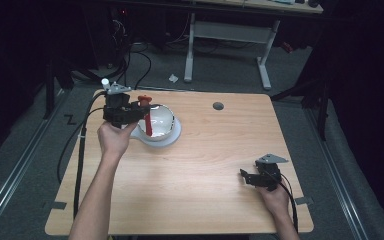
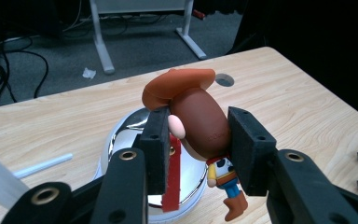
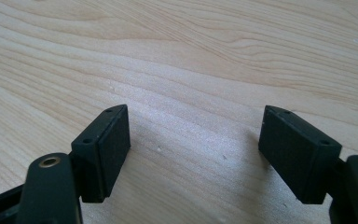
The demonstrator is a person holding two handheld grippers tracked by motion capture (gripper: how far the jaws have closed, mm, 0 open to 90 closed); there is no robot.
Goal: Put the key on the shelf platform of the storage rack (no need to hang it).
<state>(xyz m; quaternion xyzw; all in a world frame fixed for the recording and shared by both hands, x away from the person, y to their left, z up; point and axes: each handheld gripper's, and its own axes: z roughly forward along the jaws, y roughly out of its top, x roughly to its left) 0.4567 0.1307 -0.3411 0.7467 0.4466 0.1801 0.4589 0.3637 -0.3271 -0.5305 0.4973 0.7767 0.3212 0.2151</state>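
Observation:
My left gripper (image 1: 139,107) (image 2: 199,115) is shut on the brown head of a small cowboy figure (image 2: 200,123) with an orange hat (image 1: 144,99). The figure's body and boots dangle below the pads. A red strip (image 1: 148,125) (image 2: 172,182) hangs beside it. Both are over a shiny metal bowl (image 1: 163,119) (image 2: 128,135) that sits on a white plate (image 1: 174,139) at the table's back left. At the front right of the table my right gripper (image 1: 245,176) (image 3: 193,128) stands open, low over bare wood, with nothing between its pads.
The light wooden table (image 1: 205,165) has a round cable hole (image 1: 218,106) (image 2: 224,80) at the back middle. A thin white stick (image 2: 42,165) lies on the wood left of the bowl. Beyond the far edge stand a desk frame (image 1: 230,35) and floor cables.

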